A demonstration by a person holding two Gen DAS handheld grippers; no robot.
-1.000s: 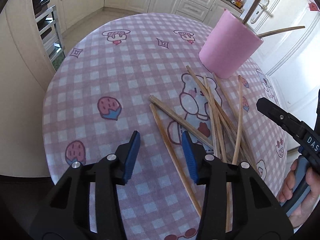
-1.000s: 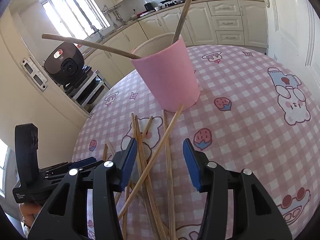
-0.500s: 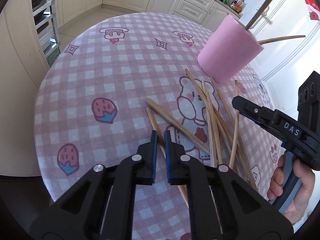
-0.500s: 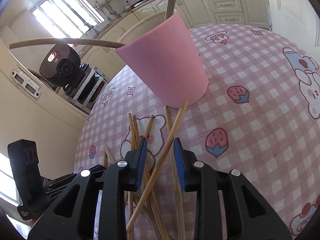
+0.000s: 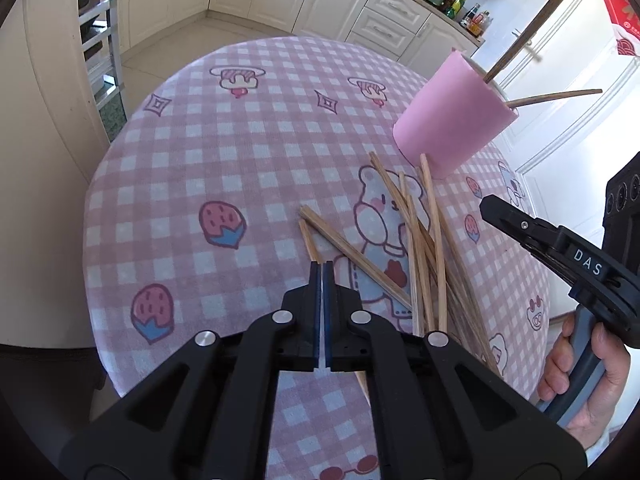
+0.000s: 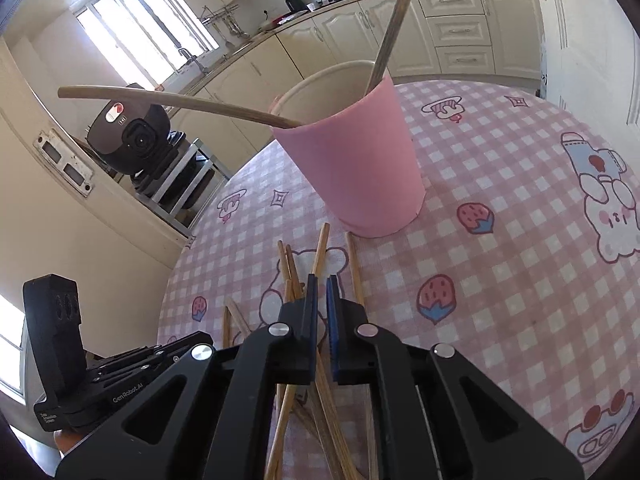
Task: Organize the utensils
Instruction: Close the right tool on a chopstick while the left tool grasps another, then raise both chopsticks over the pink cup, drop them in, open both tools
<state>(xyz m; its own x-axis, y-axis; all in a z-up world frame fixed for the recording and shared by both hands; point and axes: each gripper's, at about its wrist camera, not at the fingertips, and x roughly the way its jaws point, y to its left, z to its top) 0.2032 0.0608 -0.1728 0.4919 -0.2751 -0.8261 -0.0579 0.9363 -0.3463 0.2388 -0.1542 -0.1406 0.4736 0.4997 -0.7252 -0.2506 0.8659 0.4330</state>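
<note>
Both fingers clenched, each on one chopstick: left gripper (image 5: 322, 268), right gripper (image 6: 321, 284). Pink cup (image 6: 352, 168) dead ahead, ready for drop-in.

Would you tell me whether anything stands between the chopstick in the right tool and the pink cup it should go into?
Nothing visible does: the chopstick in the right tool points at the pink cup across bare tablecloth. Two utensils already lean in the cup, leaving room. Loose chopsticks lie crossed beside it.
</note>
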